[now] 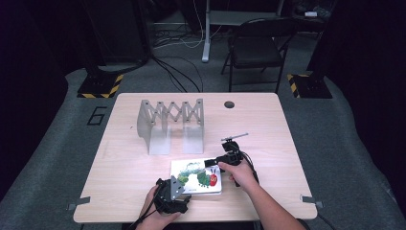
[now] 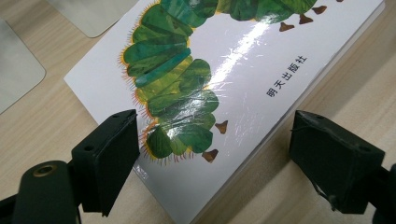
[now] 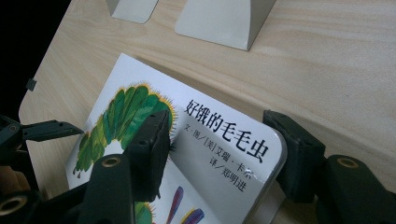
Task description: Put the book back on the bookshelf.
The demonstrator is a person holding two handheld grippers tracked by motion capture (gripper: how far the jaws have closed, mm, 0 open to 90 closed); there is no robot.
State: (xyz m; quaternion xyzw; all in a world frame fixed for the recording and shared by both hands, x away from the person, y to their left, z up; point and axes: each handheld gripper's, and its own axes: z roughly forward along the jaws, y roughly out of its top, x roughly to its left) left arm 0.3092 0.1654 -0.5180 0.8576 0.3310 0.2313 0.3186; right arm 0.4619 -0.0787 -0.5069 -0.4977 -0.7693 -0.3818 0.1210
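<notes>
A picture book [image 1: 196, 176] with a green caterpillar lies flat on the near middle of the wooden table [image 1: 119, 158].

The right gripper [image 3: 224, 149] is spread around its far right corner; the left gripper [image 2: 212, 154] is spread over its near left corner. A grey folding book stand [image 1: 171, 123] is behind.

2 black claws [image 1: 173, 195], brass-ringed screw holes, trailing cables, bare forearms

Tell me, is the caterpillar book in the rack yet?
Not yet. The book lies flat on the table, and the grey rack behind it holds nothing. Right now both grippers are open around its corners: the left gripper at the near one, the right gripper by the title. Probably lifting and standing it in the rack is left.
</notes>
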